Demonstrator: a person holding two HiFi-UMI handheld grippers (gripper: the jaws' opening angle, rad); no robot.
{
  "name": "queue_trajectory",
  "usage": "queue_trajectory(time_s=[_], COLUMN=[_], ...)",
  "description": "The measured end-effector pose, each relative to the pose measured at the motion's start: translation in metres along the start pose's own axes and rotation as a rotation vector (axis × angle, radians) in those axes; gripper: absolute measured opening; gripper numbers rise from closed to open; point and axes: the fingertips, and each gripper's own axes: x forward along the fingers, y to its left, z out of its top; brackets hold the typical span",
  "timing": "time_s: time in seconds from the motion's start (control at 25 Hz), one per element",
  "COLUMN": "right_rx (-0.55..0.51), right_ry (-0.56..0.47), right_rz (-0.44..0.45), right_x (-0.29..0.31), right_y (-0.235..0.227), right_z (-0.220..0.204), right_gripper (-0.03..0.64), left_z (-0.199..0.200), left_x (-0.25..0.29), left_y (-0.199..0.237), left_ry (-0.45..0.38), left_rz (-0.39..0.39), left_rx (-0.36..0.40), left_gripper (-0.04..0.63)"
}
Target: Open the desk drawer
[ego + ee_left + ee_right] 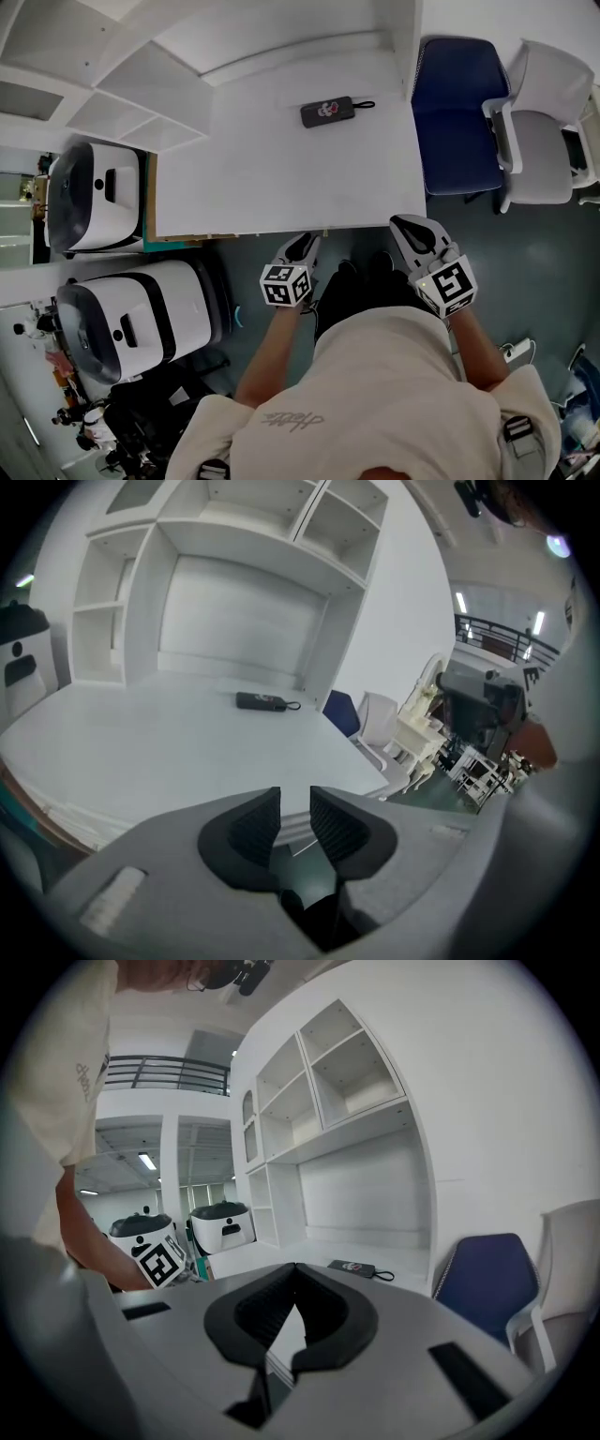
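The white desk [281, 178] fills the middle of the head view, and its front edge runs just ahead of both grippers. No drawer front or handle shows from above. My left gripper [302, 246] sits at the desk's front edge near the centre. Its jaws stand a narrow gap apart with nothing between them, and the desk's edge [56, 808] shows beyond its fingertips [265, 810]. My right gripper [411, 228] is at the desk's front right corner, a little higher, with its jaw tips touching and nothing held. In its own view, the right gripper [294, 1274] points across the desk.
A dark pouch with a cord [328, 111] lies at the back of the desk. White shelves [112, 84] stand behind and to the left. A blue chair [459, 112] and a white chair [544, 141] are on the right. Two white machines [131, 314] stand on the left.
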Motion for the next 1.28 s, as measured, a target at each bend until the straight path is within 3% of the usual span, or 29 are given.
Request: queue_trajectory(time_s=[0.28,0.6,0.76,1.28], right_rx=[0.012,-0.001,0.009,0.052], right_ry=[0.048,0.073,0.1,0.15], right_rz=[0.004,0.047,0.046,0.053], right_x=[0.019,0.042,0.045,0.05], right_y=[-0.005,-0.001,-0.005,-0.01], right_z=[-0.013,-0.015,-0.023,-0.035], right_gripper=[0.003,0.003,0.003,0.003], left_z=[-0.056,-0.119,-0.135,-0.145], left_x=[0.043,0.083,0.096,0.128], left_y=[0.039,0.061,0.064,0.066], left_ry=[0.142,0.272,0.331,0.414], left_rz=[0.047,0.047,0.054,0.03], left_rx=[-0.042,-0.183,-0.175,-0.154], left_gripper=[0.106,0.106,0.107,0.095])
